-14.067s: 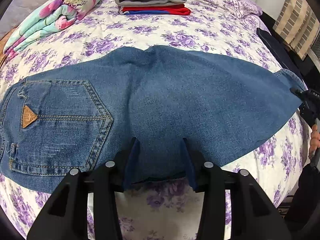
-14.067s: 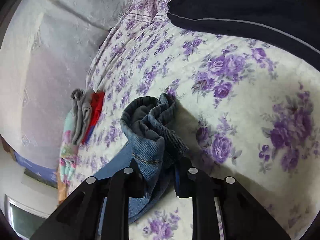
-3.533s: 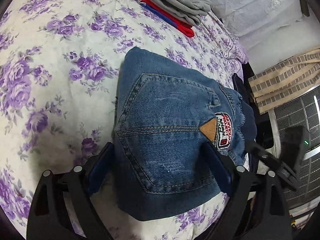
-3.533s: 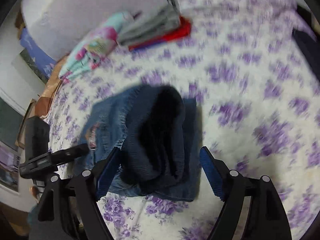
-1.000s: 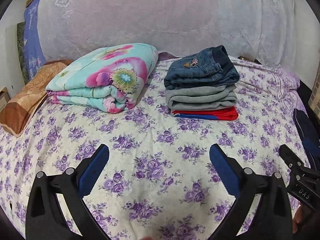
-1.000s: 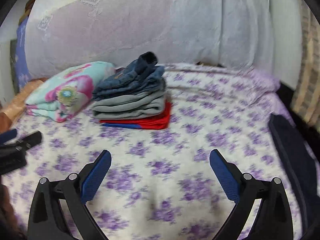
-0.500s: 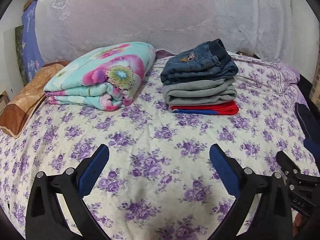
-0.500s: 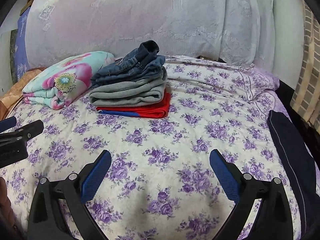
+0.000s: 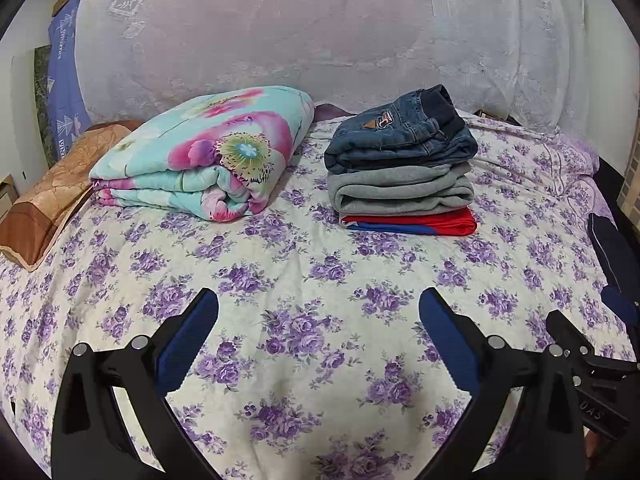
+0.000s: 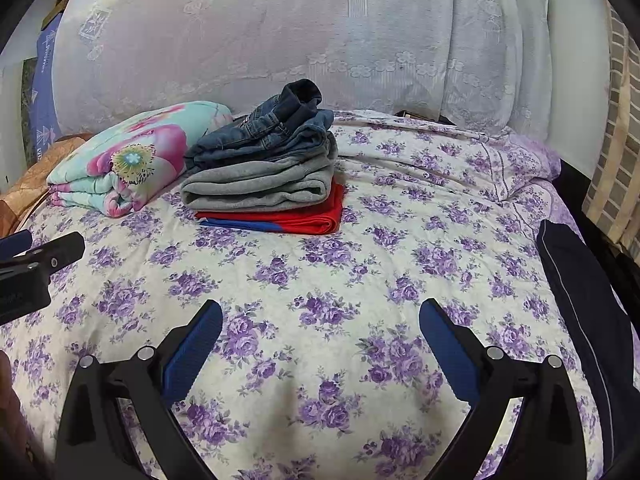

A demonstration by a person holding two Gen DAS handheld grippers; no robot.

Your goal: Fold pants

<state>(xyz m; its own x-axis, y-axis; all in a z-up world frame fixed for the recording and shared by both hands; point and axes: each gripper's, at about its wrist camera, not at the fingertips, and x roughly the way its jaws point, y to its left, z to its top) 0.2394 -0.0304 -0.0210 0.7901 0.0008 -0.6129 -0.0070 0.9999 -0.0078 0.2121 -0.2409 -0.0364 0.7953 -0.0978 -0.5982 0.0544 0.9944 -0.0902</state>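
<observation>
1. The folded blue denim pants [image 9: 400, 138] sit on top of a stack at the far side of the bed: under them a folded grey fleece garment [image 9: 402, 192], then a flat red-and-blue folded cloth [image 9: 412, 225].
2. The left hand-held gripper [image 9: 318, 334] hangs over bare bedspread with jaws wide and nothing between them. The right hand-held gripper [image 10: 320, 340] is the same: wide, empty, well short of the stack.
3. We judge the fold done. What remains at risk is the stack itself.
4. Risk: the denim bundle is lumpy, not flat. In the right wrist view its dark ribbed waistband [image 10: 302, 94] pokes up and the layers step unevenly. Stiff denim tends to spring back, so the top fold could open or slide off the soft fleece.
5. Risk: the mattress under the white quilted bedspread with purple flowers [image 9: 312, 280] gives. Pressing nearby could tilt the pile toward the rolled floral quilt in teal and pink [image 9: 208, 160] just beside it.
6. Risk: a long dark navy garment with a pale stripe [image 10: 576, 300] lies at the right edge of the bed, unfolded. Dragging it across could catch the stack.
7. Textures: denim coarse, with tan stitching and a small triangular patch; fleece thick with rounded edges; the red cloth thin and crisp at the crease; the quilt puffy. A lace-patterned white curtain [image 9: 320, 40] hangs behind the bed.
</observation>
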